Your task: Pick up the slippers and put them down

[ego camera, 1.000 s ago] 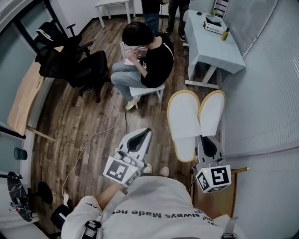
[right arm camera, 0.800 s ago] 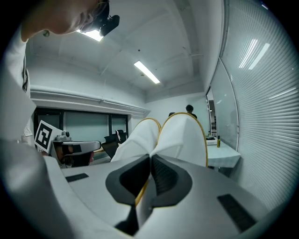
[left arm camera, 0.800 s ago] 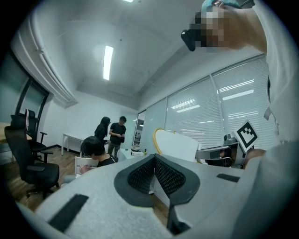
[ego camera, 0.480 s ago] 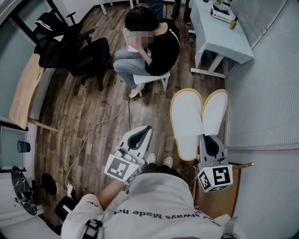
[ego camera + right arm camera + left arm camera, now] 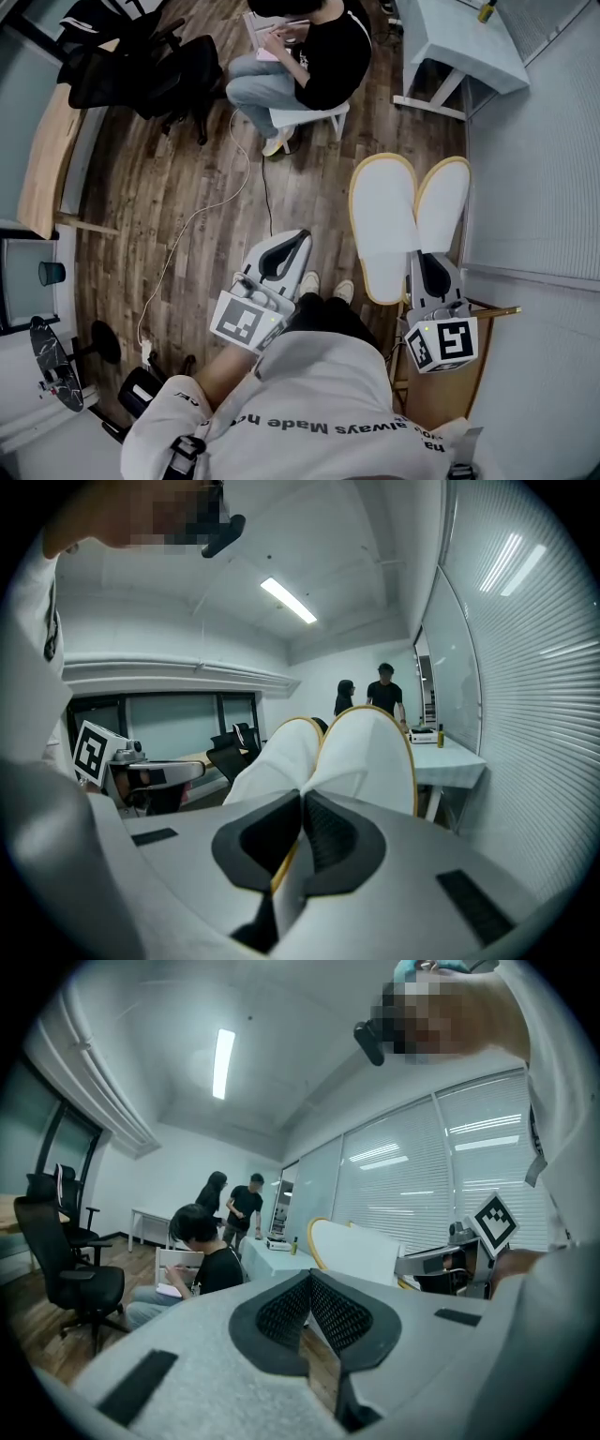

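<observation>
White slippers (image 5: 398, 220) clamped in right gripper (image 5: 428, 261), held forward | left gripper (image 5: 296, 241) closed, empty, alongside

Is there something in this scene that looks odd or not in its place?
Only the slippers: the white pair is off the floor, pinched at one end between the fingers of the right gripper and sticking out into the air. A loose white cable also snakes across that floor.
</observation>
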`<state>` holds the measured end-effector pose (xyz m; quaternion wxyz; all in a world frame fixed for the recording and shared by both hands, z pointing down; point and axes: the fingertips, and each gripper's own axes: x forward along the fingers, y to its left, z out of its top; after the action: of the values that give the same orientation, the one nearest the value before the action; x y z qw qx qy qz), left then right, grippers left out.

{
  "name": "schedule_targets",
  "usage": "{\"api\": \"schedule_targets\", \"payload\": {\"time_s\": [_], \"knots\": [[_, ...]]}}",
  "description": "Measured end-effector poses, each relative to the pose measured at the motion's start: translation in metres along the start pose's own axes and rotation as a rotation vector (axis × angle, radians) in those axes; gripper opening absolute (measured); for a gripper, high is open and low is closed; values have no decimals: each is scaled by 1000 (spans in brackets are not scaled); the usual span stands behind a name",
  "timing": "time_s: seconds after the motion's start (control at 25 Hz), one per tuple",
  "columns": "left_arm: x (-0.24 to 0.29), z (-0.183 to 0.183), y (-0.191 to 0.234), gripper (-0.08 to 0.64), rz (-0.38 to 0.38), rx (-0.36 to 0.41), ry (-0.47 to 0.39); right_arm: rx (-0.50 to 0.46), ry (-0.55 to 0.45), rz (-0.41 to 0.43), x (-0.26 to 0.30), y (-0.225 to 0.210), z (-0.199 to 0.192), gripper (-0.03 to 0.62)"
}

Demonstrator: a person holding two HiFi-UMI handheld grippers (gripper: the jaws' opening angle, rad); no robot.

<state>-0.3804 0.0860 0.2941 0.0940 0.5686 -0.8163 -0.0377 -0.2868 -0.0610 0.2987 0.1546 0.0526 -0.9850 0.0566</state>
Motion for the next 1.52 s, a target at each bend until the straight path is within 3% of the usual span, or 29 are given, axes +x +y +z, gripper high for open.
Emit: {"api": "schedule_targets", "payload": {"time_s": [0.72,1.04,1.28,1.52], "knots": [[26,-137,24,11,26,-13,136,38,142,40,48,-21,-132,18],[42,-221,43,11,15,-26,193,68,217,55,82,-28,-219,18],[53,-309,63,11,4,-5,229,86,234,67,121,-37,-312,18],[56,-336,54,11,-3,-8,252,61,267,59,120,-42,-340,18]]}}
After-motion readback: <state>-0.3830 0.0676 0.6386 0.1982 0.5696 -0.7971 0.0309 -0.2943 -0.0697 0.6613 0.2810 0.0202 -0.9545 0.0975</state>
